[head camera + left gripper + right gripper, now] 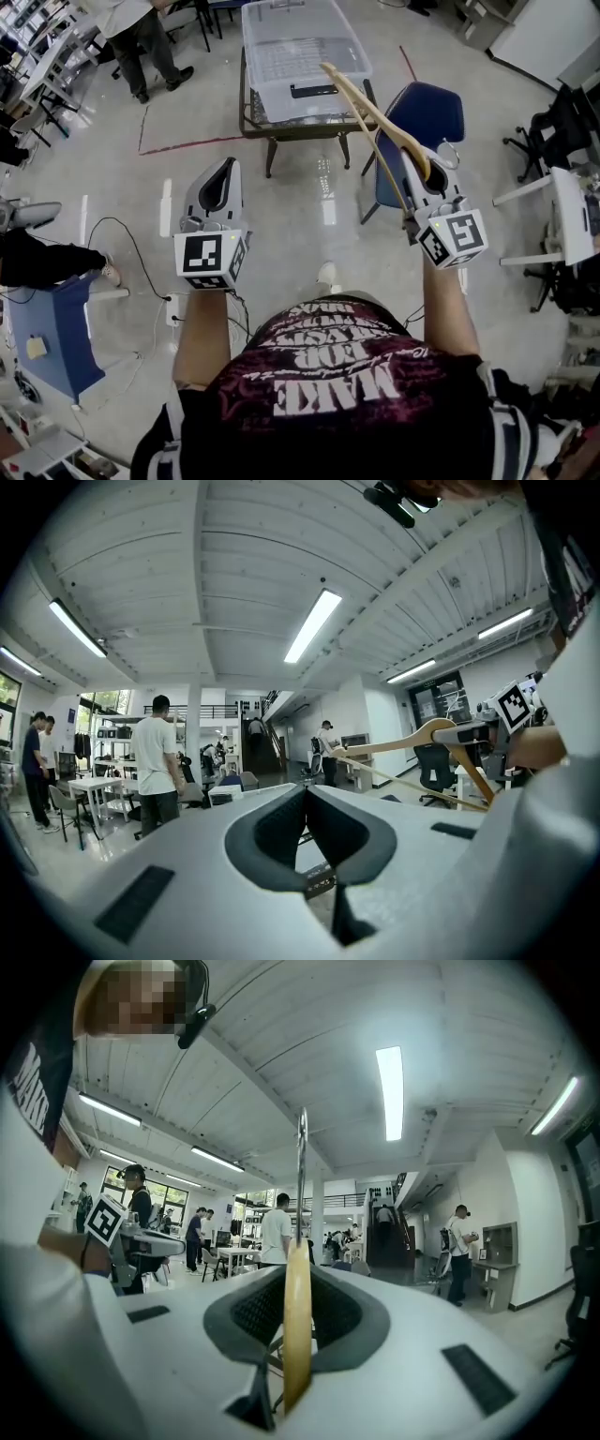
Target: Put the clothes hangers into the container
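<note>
Close before the person's chest, two hand-held grippers point forward side by side: the left gripper (225,169) has its jaws pressed together on nothing, and the right gripper (424,178) is clamped on the one pale wooden clothes hanger (373,111). Its long axis slants forward and leftward, the far tip over the near right corner of the single clear plastic container (255,56) on a small dark-framed table (281,137).

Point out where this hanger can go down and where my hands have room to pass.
The clear container on the small table looks bare inside, so its whole bottom is free. Bare floor lies between the left gripper and the table. Tight spot: the blue chair stands right of the table, beside the wooden hanger in the right gripper's jaws.
</note>
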A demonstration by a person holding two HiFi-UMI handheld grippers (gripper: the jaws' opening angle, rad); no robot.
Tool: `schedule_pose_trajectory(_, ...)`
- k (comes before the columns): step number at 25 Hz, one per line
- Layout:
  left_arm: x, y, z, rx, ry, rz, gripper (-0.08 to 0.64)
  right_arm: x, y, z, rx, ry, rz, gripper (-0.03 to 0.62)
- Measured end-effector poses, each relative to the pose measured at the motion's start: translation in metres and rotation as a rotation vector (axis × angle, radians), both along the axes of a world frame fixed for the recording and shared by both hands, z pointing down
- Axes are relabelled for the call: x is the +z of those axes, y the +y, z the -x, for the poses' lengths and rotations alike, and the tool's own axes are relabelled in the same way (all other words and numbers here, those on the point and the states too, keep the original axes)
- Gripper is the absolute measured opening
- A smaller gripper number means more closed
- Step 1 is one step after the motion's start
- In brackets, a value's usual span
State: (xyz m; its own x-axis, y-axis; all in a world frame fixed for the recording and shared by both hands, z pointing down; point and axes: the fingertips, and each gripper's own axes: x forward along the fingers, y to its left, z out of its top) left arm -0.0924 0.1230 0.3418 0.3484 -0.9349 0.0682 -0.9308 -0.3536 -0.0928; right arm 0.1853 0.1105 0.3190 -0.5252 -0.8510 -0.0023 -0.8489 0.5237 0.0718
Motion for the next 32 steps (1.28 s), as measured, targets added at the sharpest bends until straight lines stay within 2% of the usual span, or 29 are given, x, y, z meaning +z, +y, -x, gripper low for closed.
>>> schedule_pose_trajectory(10,-0.009,-0.059,-0.035,-0.01,-0.005,-0.024,0.007,-0.002,-0.058,-0.037,-0.031,-0.029,-0.014,0.06)
schedule_pose_trajectory(16,-0.005,-0.068,-0.045,-0.041,-0.022,-0.006,0.007,0.005,-0.085,-0.055,-0.067,-0.049,0.006,0.06)
schedule_pose_trajectory(23,0.004,-0.075,-0.031,-0.082,-0.024,0.028,0.007,0.014,-0.104,-0.045,-0.105,-0.049,0.03,0.06)
schedule_pose_trajectory(28,0.013,-0.095,-0.026,-0.059,-0.005,0.04,0.006,0.023,-0.114,-0.032,-0.113,-0.045,0.043,0.06)
schedule_pose_trajectory(32,0.011,-0.118,-0.024,-0.029,-0.024,0.013,0.006,0.025,-0.128,-0.031,-0.085,-0.052,0.035,0.06)
